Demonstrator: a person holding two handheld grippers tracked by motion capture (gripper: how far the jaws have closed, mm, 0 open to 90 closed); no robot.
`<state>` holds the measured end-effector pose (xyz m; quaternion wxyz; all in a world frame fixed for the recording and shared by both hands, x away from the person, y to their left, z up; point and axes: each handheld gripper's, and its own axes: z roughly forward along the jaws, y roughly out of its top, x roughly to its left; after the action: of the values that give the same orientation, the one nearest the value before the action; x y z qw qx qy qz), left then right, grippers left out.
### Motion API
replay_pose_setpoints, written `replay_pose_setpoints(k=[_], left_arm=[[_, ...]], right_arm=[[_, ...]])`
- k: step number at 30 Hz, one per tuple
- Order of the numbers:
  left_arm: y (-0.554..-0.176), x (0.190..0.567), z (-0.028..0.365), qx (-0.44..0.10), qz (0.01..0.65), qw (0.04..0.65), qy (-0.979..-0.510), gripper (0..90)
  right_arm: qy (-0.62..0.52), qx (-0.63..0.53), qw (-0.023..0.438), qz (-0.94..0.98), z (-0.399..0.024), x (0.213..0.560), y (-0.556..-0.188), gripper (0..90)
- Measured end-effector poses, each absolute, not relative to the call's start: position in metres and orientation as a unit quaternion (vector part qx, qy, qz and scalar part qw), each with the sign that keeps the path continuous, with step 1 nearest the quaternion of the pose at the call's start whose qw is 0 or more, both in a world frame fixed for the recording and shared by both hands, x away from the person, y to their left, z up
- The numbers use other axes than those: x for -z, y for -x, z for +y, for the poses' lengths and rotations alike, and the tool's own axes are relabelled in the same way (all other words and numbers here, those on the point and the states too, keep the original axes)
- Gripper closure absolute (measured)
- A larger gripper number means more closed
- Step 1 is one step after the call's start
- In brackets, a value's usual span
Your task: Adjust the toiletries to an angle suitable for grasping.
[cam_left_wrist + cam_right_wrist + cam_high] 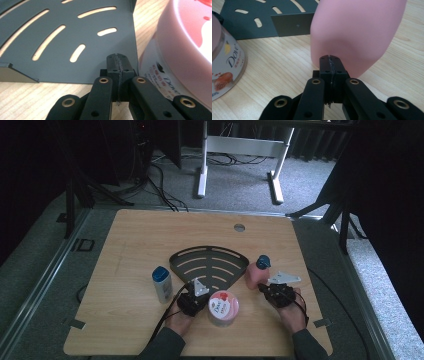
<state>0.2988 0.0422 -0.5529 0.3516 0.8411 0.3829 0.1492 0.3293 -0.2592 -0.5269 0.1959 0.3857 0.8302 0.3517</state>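
"Dove" on the round tub

A pink bottle with a dark blue cap stands upright right of centre; a round pink-lidded Dove tub sits upright at lower centre.

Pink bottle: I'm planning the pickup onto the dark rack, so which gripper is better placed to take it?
Right. The right gripper sits just before the pink bottle, jaws shut, pointing at its base. The left gripper faces the rack beside the Dove tub.
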Motion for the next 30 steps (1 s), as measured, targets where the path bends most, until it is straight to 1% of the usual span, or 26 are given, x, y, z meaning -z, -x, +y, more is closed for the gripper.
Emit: replay_pose_setpoints(k=[5,7,12,20,22,30], left_arm=[[-0.3,0.551,0.043,-0.15,0.385,0.352,-0.84,89.7],[-0.299,0.551,0.043,-0.161,0.388,0.35,-0.837,87.6],[-0.291,0.544,0.047,-0.167,0.394,0.366,-0.826,87.0],[-0.264,0.532,0.062,-0.177,0.391,0.373,-0.822,87.2],[-0.255,0.532,0.068,-0.177,0.394,0.374,-0.821,89.1],[-0.229,0.537,0.098,-0.186,0.414,0.358,-0.816,89.8]], right_arm=[[-0.377,-0.347,0.185,0.839,-0.253,0.533,-0.322,89.2],[-0.37,-0.345,0.183,0.843,-0.251,0.534,-0.32,88.9],[-0.364,-0.345,0.178,0.846,-0.248,0.536,-0.317,88.7],[-0.359,-0.339,0.173,0.852,-0.246,0.538,-0.316,88.6],[-0.359,-0.339,0.172,0.853,-0.245,0.539,-0.315,88.5],[-0.354,-0.335,0.169,0.857,-0.242,0.54,-0.315,88.1]])
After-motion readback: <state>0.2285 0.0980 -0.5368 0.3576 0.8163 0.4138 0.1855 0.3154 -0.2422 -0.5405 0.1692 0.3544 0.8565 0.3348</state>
